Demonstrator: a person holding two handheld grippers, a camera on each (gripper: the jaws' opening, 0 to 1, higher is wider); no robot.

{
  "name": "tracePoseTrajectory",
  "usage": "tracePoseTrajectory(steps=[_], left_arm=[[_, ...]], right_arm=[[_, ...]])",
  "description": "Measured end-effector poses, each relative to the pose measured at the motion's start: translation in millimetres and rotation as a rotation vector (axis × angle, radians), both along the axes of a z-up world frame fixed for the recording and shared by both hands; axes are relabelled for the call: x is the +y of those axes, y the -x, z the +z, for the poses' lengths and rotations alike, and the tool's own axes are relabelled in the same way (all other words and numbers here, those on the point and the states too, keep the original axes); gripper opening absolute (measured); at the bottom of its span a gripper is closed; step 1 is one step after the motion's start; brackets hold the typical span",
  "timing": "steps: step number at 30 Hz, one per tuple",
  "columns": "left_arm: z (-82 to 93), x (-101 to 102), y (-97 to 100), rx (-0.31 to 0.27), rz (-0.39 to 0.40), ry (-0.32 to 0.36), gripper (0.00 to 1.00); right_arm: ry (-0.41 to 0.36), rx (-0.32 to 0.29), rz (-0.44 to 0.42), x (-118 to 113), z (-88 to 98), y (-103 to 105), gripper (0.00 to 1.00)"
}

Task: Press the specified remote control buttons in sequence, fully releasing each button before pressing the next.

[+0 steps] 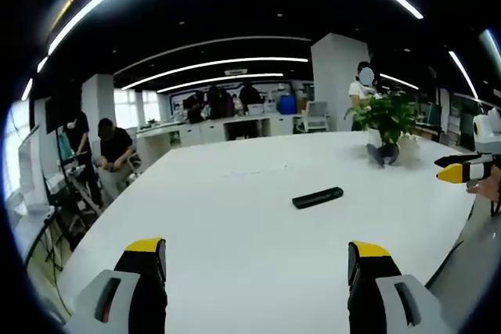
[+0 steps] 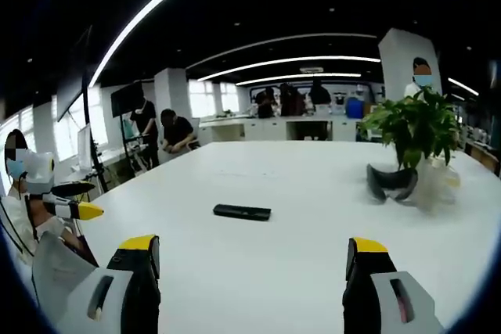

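Zero presses looked begun: remote control (image 1: 318, 197) lay flat mid-table (image 1: 235, 217), untouched. Left gripper (image 1: 258, 260) and right gripper (image 2: 249, 260) both hovered released, jaws wide, well short of it. Whole sequence seemingly remained.

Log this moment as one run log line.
left gripper open, above table | right gripper open, above table | remote flat on white table, untouched | potted plant behind

Long ceiling light strips (image 1: 235, 64) give bright, even light, and the white surface (image 1: 235, 217) glares softly, with faint shadows. Windows (image 2: 207, 99) are blown out. Fisheye bending curves straight lines near the edges. The plant (image 2: 415, 127) looks slightly blurred.
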State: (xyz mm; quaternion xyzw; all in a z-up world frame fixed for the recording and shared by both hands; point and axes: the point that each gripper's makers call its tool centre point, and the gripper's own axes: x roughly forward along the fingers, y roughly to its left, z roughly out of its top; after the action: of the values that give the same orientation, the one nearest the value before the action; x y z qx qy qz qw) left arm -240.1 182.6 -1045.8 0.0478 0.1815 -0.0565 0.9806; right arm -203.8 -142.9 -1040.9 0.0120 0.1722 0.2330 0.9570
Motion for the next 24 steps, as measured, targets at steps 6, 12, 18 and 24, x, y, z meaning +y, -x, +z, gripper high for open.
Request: tracePoseTrajectory(steps=[6,12,18,24], left_arm=[[2.2,0,-0.1,-0.001,-0.003,-0.006,1.0],[3.0,5,2.3,-0.007,0.001,-0.012,1.0],[1.5,13,0.8,-0.024,0.02,-0.002,1.0],[-1.5,11,4.7,-0.021,0.031,0.003,1.0]], right_arm=[[0.006,-0.006,0.012,5,3.1,2,0.98],[0.021,-0.008,0.025,9,4.2,4,0.98],[0.016,0.007,0.036,14,3.7,3,0.98],[0.017,0.007,0.035,14,5.4,4,0.98]])
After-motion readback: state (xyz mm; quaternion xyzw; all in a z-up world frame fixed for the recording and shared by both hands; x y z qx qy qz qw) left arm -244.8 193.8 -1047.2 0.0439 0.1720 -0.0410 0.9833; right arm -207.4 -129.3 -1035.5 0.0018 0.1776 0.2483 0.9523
